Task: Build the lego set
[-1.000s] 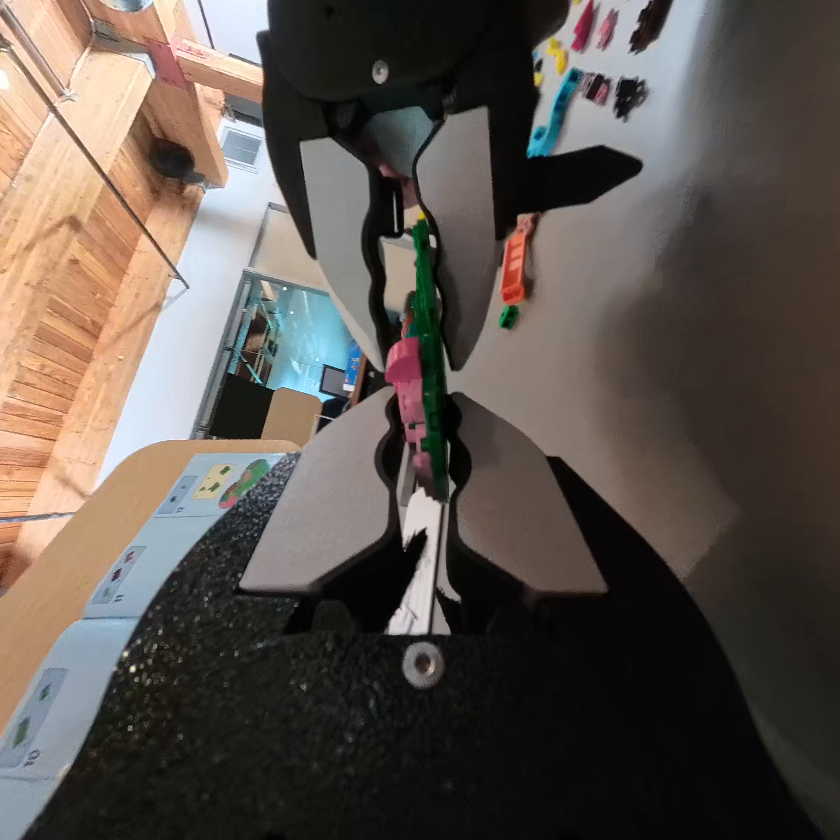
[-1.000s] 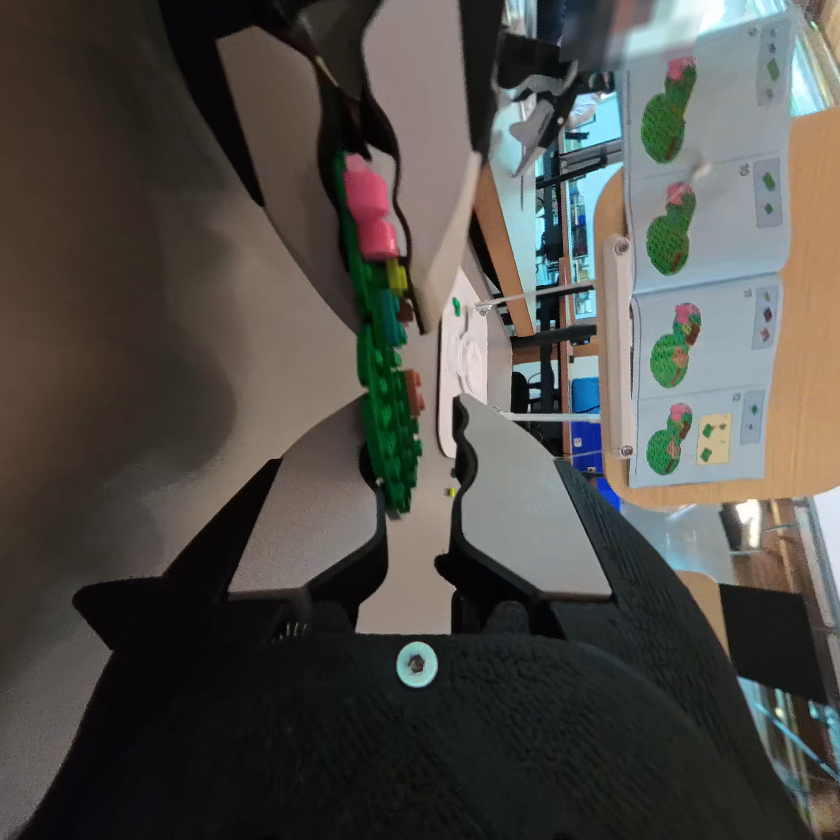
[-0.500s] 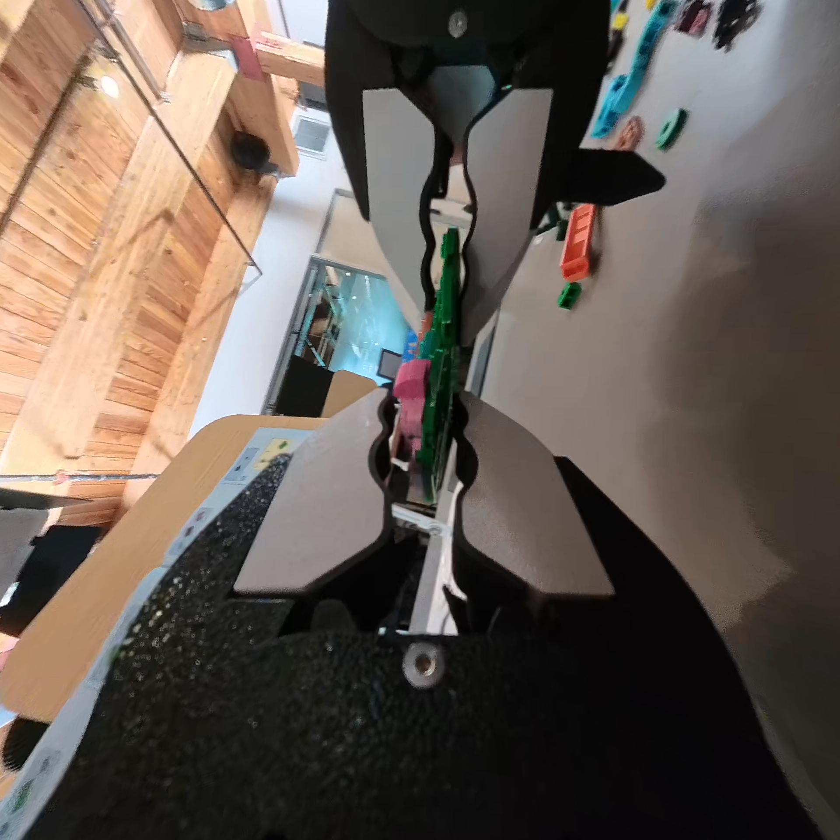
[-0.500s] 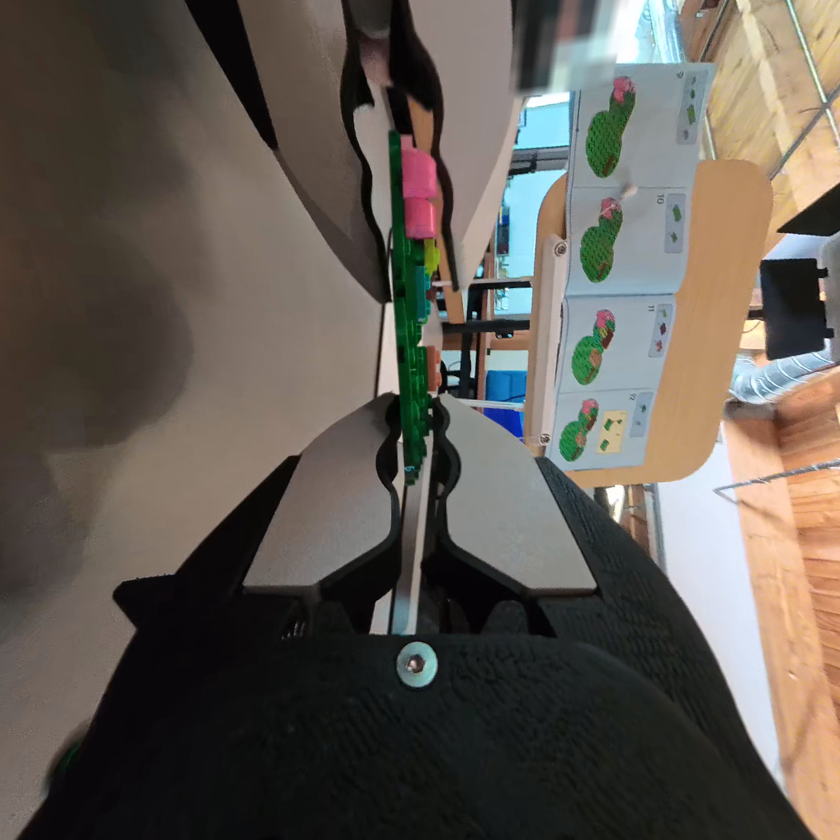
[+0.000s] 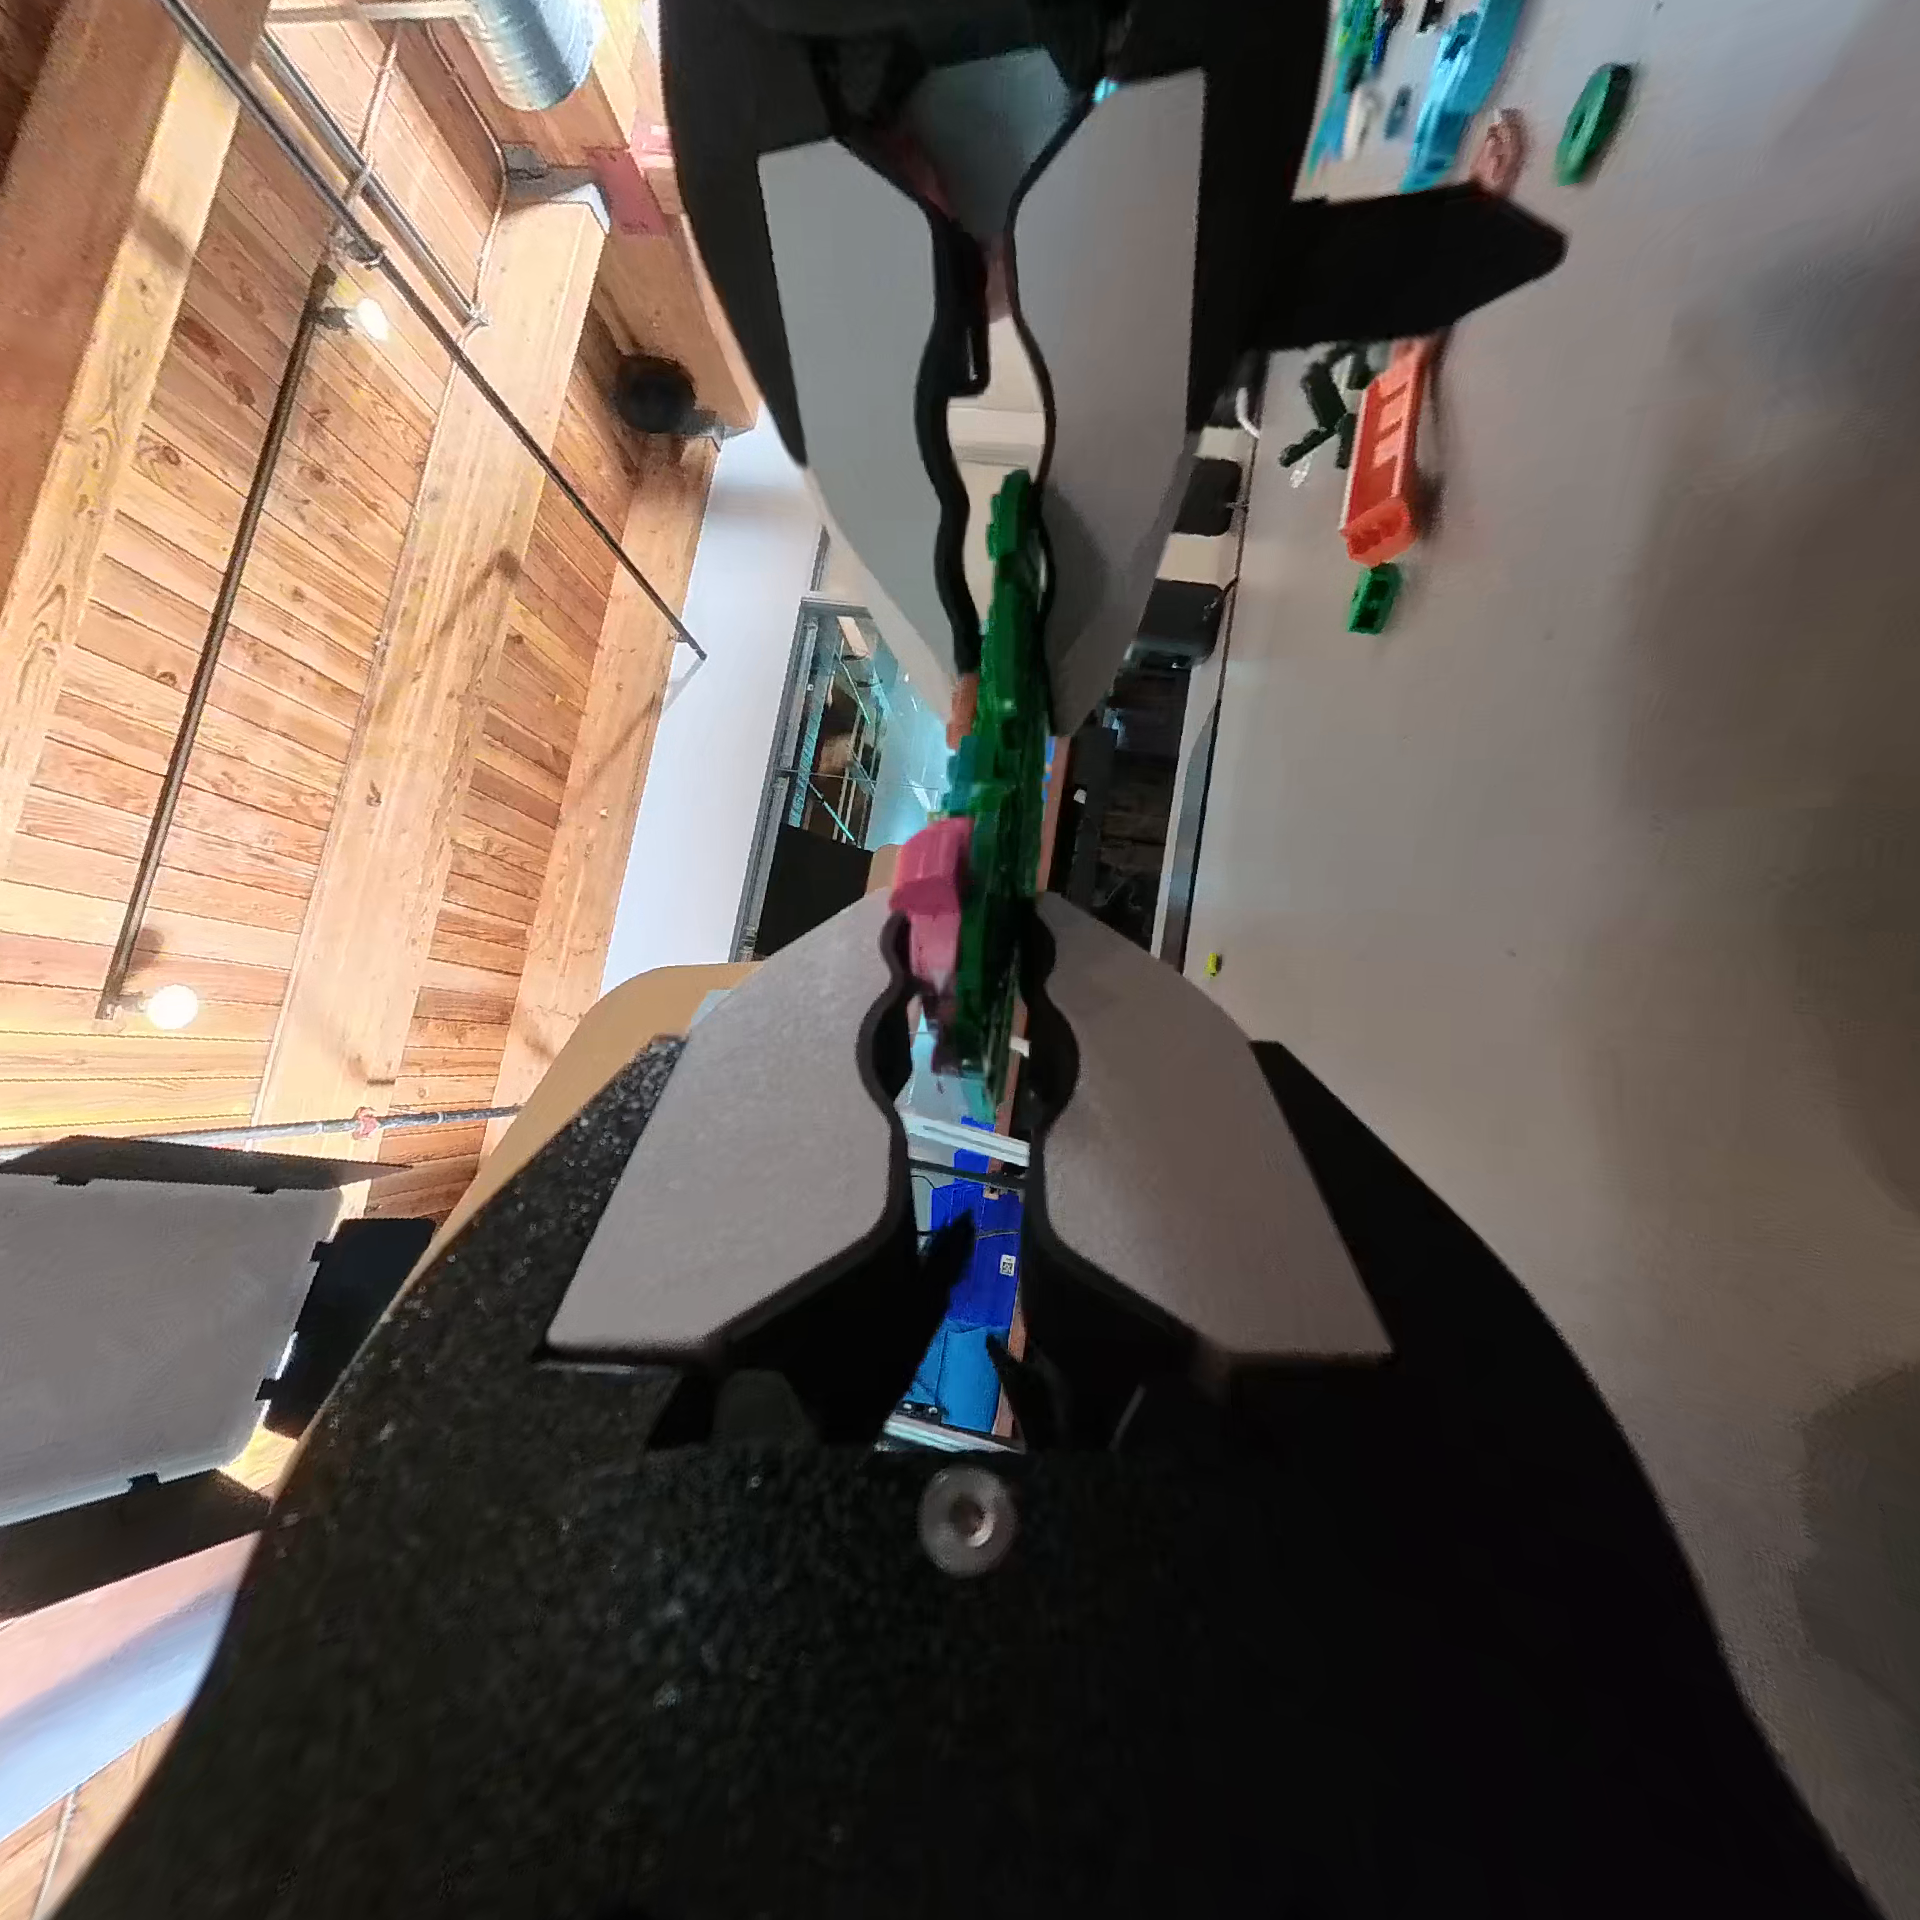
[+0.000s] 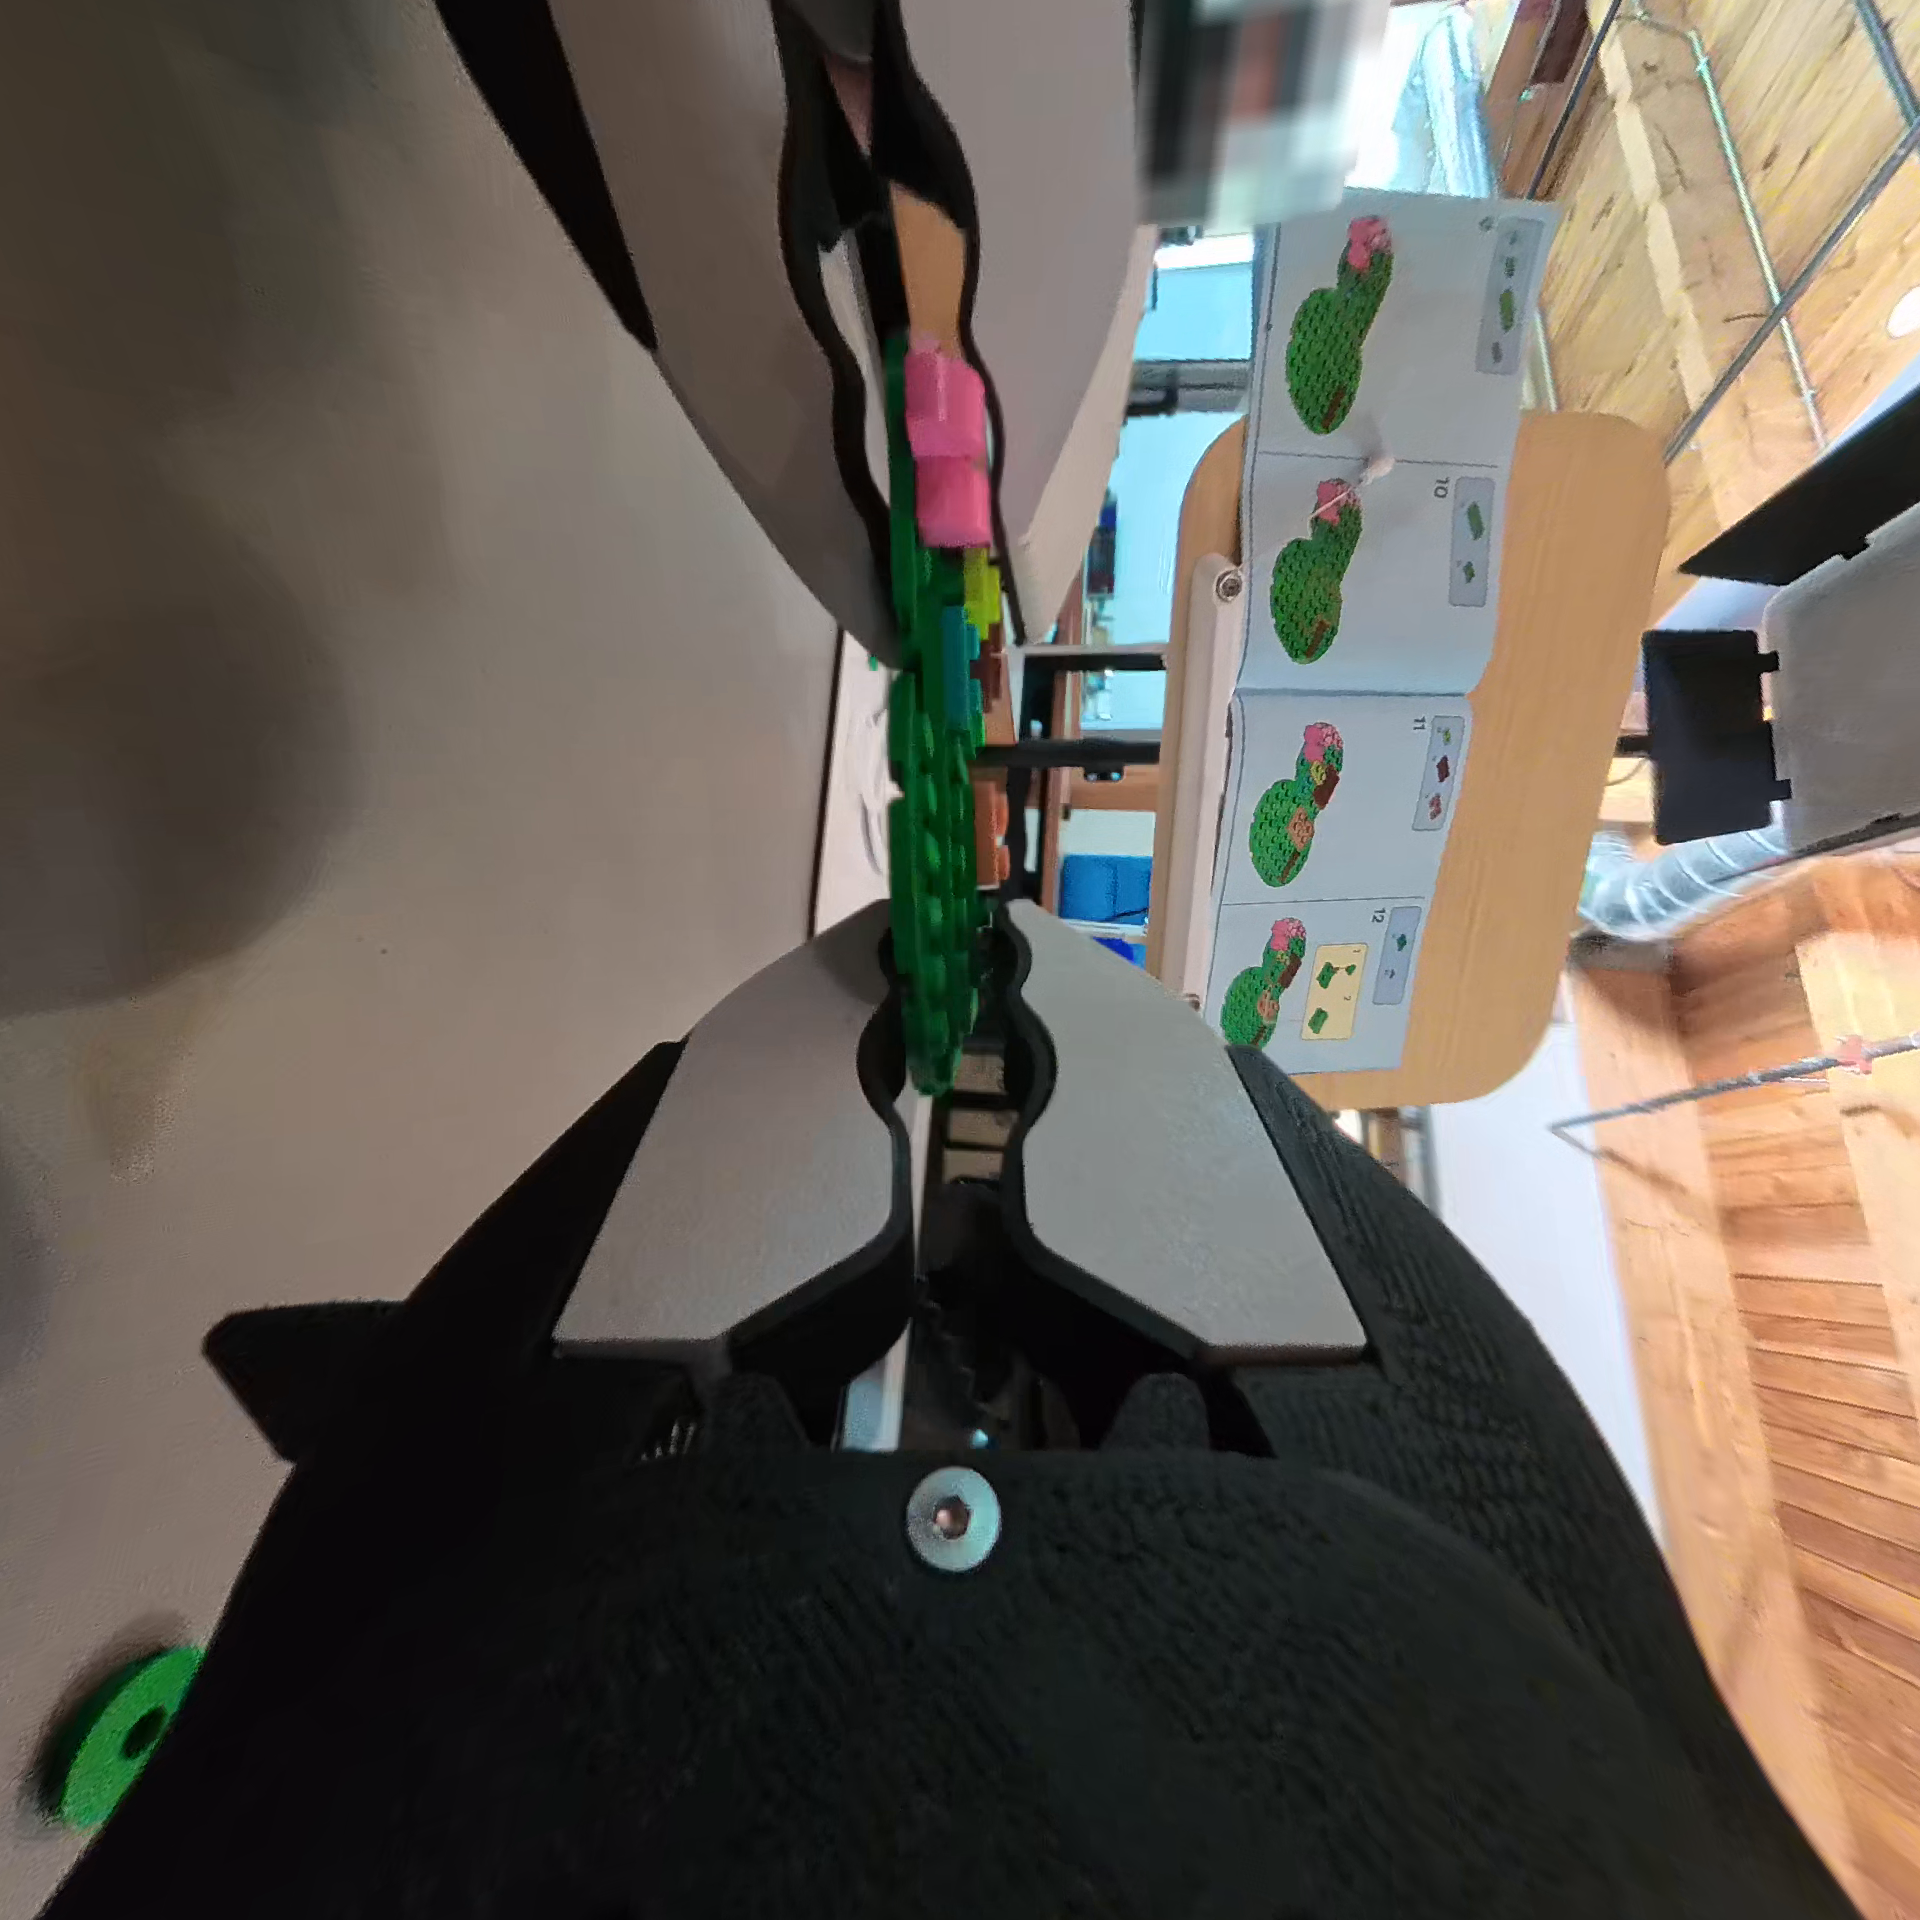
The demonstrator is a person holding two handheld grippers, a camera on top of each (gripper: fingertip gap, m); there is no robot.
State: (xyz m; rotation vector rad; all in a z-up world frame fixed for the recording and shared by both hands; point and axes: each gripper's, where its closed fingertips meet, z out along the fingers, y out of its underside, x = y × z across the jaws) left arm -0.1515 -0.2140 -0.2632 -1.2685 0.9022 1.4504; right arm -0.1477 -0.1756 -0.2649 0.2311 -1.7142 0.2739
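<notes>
Green lego plate [image 6: 935,831] held edge-on in the air between both tools, off the grey table [image 5: 1558,935]. Left gripper [image 5: 971,997] clamped on the end carrying the pink bricks [image 6: 945,447]; right gripper [image 6: 951,997] clamped on the opposite, bare green end. Each pair of jaws pinches across the plate's thickness, likely so the assembly stays rigid while being turned. Instruction booklet [image 6: 1361,644] stands open on a wooden stand, far right. Loose parts lie on the table: orange brick [image 5: 1387,478], small green brick [image 5: 1374,601], green ring [image 6: 109,1735] near the right tool.
</notes>
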